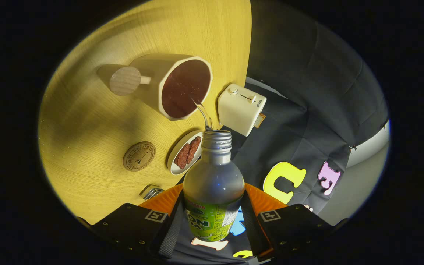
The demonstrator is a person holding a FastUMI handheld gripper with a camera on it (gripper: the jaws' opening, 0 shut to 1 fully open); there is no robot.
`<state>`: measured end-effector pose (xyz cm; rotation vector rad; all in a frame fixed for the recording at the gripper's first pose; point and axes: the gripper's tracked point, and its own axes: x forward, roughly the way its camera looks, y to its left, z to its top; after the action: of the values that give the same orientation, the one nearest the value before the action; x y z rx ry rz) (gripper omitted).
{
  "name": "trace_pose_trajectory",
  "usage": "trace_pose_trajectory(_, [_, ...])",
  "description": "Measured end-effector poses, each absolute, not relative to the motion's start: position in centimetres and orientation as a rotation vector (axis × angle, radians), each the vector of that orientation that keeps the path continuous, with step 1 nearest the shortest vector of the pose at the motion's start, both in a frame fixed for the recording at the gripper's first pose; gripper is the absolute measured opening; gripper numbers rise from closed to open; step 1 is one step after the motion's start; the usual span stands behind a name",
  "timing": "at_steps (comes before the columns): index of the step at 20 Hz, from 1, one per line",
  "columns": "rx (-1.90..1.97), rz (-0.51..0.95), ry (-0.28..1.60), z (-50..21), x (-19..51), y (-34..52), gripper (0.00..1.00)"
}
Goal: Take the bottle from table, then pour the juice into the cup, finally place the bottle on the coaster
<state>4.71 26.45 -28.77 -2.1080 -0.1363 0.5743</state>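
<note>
Fingers (212, 224) clamping bottle (214, 184) — juice perhaps reaching cup (182, 88), wooden table (87, 121)

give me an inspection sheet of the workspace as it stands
surface: wooden table, view tilted with the pour
job's things: bottle uncapped, tipped towards the cup; thin stream runs from its mouth into the cup; coaster bare, beside the cup
clutter: small dish holding two brown pieces, near the bottle's neck; toaster beyond it; metal clip by the table's edge
grippers: tongs shut on bottle, a finger on each side of its body
cables: nothing seen
surroundings: black cloth wall
</note>
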Motion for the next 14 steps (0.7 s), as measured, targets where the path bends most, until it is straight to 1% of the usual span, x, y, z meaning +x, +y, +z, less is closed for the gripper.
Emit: trace_pose_trajectory(14, [-2.207, 0.584, -0.173, -28.35, 5.22, 26.93, 0.76])
